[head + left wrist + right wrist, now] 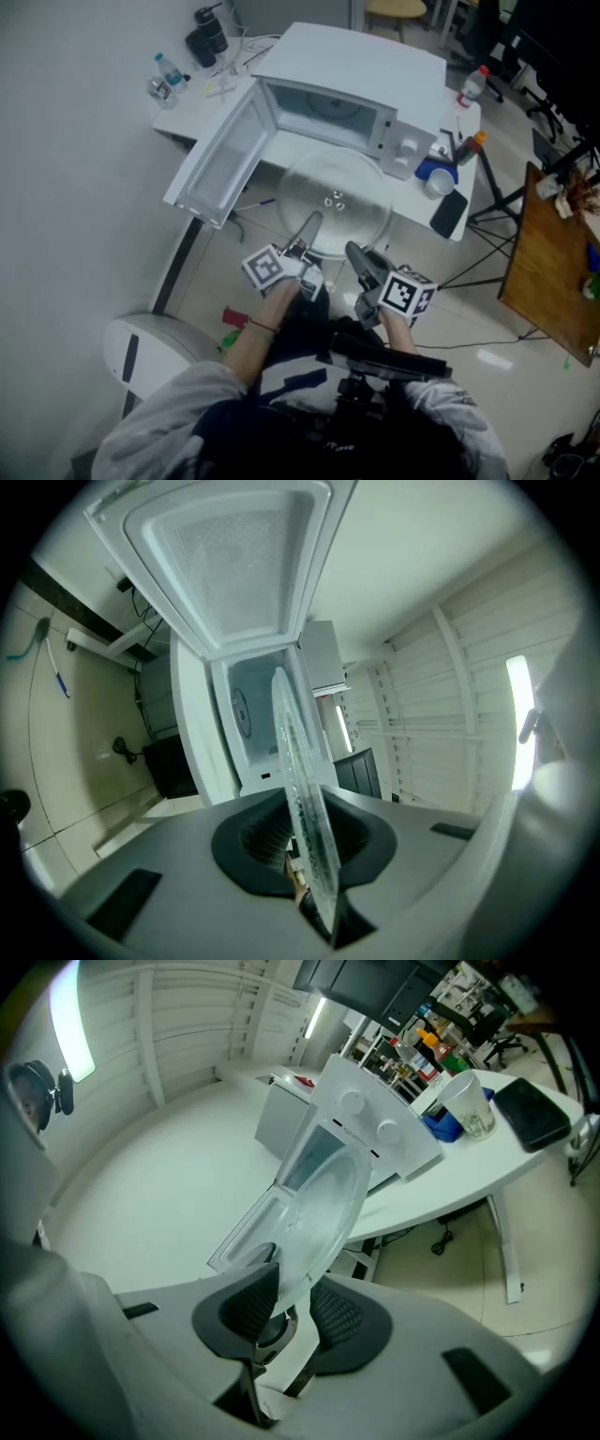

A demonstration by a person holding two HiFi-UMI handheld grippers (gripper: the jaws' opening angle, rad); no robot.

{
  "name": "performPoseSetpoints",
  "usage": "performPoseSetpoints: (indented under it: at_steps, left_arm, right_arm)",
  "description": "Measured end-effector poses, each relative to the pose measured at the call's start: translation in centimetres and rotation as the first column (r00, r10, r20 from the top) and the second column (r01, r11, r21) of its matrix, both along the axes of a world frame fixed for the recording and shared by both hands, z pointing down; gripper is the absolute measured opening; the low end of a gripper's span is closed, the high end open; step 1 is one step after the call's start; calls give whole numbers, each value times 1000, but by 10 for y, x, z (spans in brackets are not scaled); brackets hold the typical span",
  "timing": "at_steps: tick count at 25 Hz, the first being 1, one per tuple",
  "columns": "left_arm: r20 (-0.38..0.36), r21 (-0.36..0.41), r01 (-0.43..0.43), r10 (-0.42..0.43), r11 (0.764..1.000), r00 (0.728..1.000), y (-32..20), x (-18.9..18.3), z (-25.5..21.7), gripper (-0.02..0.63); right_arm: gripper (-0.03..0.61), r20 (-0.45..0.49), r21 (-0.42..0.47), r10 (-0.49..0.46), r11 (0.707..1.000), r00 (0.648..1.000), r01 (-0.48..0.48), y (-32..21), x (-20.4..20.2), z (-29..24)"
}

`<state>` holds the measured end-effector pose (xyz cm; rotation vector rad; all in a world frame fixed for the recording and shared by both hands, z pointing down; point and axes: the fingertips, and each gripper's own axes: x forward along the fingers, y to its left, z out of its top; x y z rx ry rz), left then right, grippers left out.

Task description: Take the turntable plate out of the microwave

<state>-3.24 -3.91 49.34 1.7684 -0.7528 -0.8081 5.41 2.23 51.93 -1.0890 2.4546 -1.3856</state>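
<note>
The clear glass turntable plate (336,200) hangs level in the air in front of the white microwave (349,86), outside its cavity and above the table's front edge. The microwave door (223,157) swings wide open to the left. My left gripper (311,227) is shut on the plate's near rim from the left. My right gripper (355,252) is shut on the near rim a little to the right. In the left gripper view the plate (298,780) stands edge-on between the pads of the left gripper (305,860). In the right gripper view its rim (323,1206) sits between the dark pads of the right gripper (286,1312).
Right of the microwave on the white table (417,211) are a cup (438,183), a black phone (449,213) and bottles (472,87). A kettle (206,37) and a water bottle (169,70) stand at back left. A wooden table (548,272) is at right, a grey seat (150,352) at lower left.
</note>
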Motion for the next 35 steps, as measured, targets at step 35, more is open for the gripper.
performPoseSetpoints:
  at_steps: [35]
  left_arm:
    - [16, 63, 67, -68, 996, 998, 69, 1, -26, 26]
  right_arm:
    - [115, 47, 85, -73, 994, 996, 69, 59, 5, -15]
